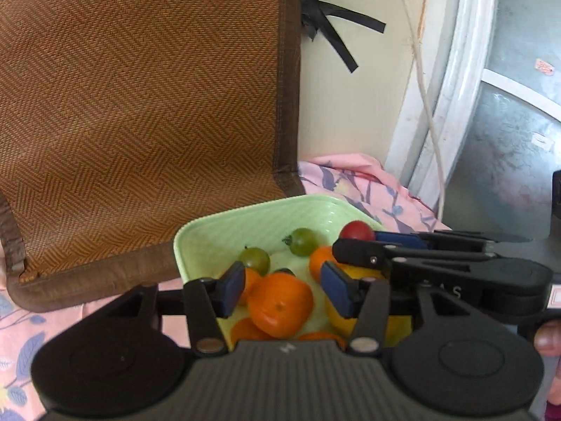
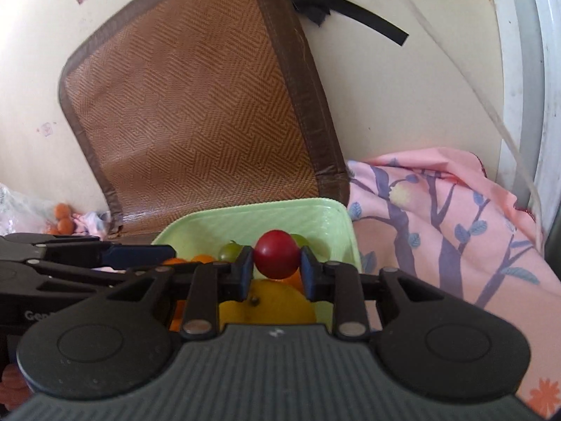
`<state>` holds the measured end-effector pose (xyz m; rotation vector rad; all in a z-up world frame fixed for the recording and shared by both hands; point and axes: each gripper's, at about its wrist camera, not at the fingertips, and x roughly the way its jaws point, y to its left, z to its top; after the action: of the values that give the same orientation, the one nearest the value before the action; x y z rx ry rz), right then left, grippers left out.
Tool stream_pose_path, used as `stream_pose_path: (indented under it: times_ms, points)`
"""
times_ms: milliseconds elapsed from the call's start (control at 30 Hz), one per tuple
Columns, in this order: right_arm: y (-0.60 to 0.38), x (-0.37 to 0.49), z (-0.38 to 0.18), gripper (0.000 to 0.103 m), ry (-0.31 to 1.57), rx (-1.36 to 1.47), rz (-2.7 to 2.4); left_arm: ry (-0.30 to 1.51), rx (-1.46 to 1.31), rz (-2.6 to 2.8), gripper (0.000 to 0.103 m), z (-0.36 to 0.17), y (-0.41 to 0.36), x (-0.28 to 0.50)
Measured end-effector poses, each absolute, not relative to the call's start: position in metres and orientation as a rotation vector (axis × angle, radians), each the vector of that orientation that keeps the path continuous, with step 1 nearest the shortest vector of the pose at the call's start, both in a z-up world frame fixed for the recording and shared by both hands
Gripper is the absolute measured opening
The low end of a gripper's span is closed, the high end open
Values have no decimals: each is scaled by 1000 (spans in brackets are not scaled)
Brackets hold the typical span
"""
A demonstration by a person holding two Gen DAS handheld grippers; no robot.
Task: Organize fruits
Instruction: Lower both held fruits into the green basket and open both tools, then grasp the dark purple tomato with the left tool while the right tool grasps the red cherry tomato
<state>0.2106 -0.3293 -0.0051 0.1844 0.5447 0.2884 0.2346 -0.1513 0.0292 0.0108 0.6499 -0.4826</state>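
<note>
Right now our right hand-held gripper [image 2: 276, 268] is closed on a small round red tomato [image 2: 276, 259], its two blue pads pressing the fruit from either side, and we hold it above the near right part of a pale green ribbed square plastic tray [image 2: 252, 219]. Our left hand-held gripper [image 1: 285, 289] stands wide, its blue pads well apart and holding nothing, poised over the near left part of the same tray. Between those pads, lower down in the tray, lies a round orange mandarin [image 1: 280, 307], with more orange fruit partly hidden around it. Toward the tray's far side lie two small green tomatoes [image 1: 304, 241], one near the middle and the other a little to its left. At the tray's near right sits a large yellow fruit [image 2: 268, 303], directly under the held red tomato; we cannot tell what kind it is. Behind the tray, a brown woven mat with a dark brown fabric border [image 2: 196, 105] leans against the cream wall. The tray rests on a pink cloth printed with purple branches and blue leaves [image 2: 431, 217], which bunches up to the tray's right. Far to the tray's left, at the foot of the wall, lie a few small orange fruits [image 2: 63, 219] beside a crumpled clear plastic bag [image 2: 17, 210].
</note>
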Motion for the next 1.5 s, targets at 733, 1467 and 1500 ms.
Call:
stream_pose_path:
  times_ms: [733, 1467, 1500]
  points:
    - [-200, 100, -3, 43, 562, 26, 578, 664, -196, -358, 58, 22, 33, 151]
    - [-241, 77, -24, 30, 627, 89, 448, 676, -120, -385, 27, 0, 2, 134]
    - [-245, 68, -23, 30, 625, 108, 448, 661, -113, -397, 27, 4, 0, 120]
